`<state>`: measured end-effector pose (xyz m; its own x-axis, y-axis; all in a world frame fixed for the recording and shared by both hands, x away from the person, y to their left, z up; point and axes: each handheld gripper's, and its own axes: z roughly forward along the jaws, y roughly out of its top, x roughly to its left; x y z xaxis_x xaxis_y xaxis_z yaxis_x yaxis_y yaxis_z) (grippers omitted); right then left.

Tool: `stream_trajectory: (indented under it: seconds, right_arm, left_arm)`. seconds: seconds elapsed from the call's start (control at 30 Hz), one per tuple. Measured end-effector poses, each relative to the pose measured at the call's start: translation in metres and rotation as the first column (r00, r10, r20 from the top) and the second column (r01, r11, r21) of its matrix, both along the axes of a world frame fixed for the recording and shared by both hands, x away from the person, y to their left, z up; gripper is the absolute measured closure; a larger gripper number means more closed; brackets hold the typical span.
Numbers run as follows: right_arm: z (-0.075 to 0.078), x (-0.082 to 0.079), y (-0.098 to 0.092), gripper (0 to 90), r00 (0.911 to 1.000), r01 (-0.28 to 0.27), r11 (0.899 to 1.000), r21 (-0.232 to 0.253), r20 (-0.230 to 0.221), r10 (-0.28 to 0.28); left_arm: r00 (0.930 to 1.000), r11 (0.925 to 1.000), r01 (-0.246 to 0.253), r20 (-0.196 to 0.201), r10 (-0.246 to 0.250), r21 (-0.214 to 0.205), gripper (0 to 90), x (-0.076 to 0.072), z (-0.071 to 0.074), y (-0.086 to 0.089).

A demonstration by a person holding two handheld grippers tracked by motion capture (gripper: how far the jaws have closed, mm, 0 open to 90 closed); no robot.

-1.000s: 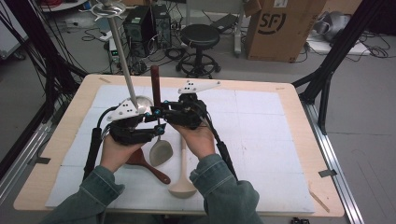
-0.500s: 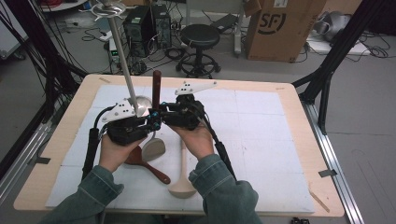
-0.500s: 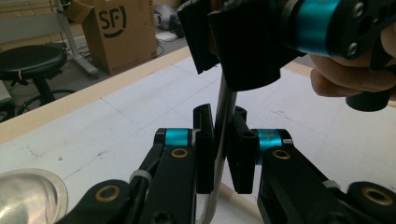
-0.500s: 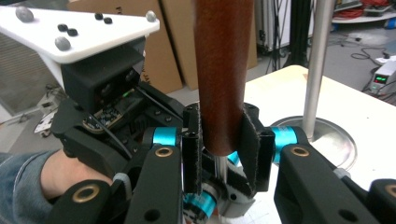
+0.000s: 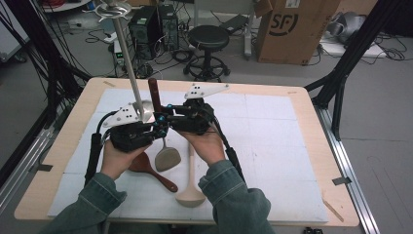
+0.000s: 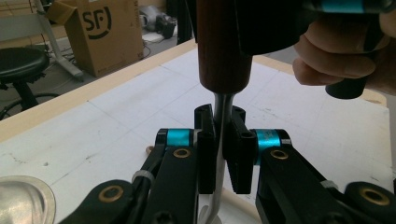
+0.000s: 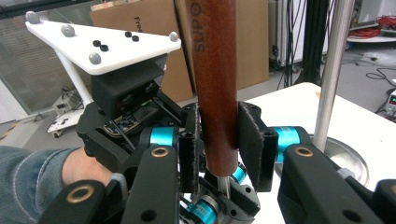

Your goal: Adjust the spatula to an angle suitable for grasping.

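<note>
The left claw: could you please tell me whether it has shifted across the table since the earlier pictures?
No. The left claw sits at the same spot beside the metal stand's pole; its jaws have just been closing onto the spatula's metal shank.

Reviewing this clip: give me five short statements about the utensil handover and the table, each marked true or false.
1. The right gripper clamps the utensil's wooden handle. True.
2. The left gripper stands wide open. False: it has just closed on the metal shank.
3. The utensil is held upright. True.
4. A pale wooden ladle lies on the table. True.
5. The metal pole lies flat. False: it stands on a round base.
</note>
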<state>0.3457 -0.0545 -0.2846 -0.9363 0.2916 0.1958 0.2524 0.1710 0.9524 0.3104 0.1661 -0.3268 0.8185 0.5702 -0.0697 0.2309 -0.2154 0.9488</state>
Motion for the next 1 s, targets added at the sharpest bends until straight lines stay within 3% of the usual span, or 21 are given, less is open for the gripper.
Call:
stream_trajectory:
  seconds: [0.1,0.27,0.47,0.73,1.0]
  right_arm:
    - [0.001,-0.002,0.0,72.7,0.9994,0.028,1.0,-0.004,0.021,-0.028]
    - [0.002,-0.004,-0.001,73.0,0.9982,0.058,0.998,0.004,0.016,-0.058]
    - [0.002,-0.003,-0.002,71.5,0.9995,0.032,0.999,0.0,0.007,-0.032]
    - [0.004,-0.005,-0.013,63.8,0.9998,0.017,1.0,-0.006,0.005,-0.017]
    - [-0.003,-0.009,-0.036,53.8,0.9988,0.046,0.999,-0.029,0.019,-0.046]
  left_arm:
    - [1.0,0.9999,-0.003,0.001,0.003,-0.017,83.6,0.0,0.001,0.002]
    - [0.9999,0.9996,-0.013,0.002,0.013,-0.026,83.2,0.0,0.0,0.002]
    - [0.9999,1.0,0.005,0.016,-0.005,-0.008,83.8,0.0,0.001,0.004]
    - [0.9999,0.9987,0.001,0.012,0.0,-0.051,83.9,0.003,0.004,0.015]
    - [1.0,0.9969,0.0,0.006,0.001,-0.079,83.9,0.01,0.008,0.032]
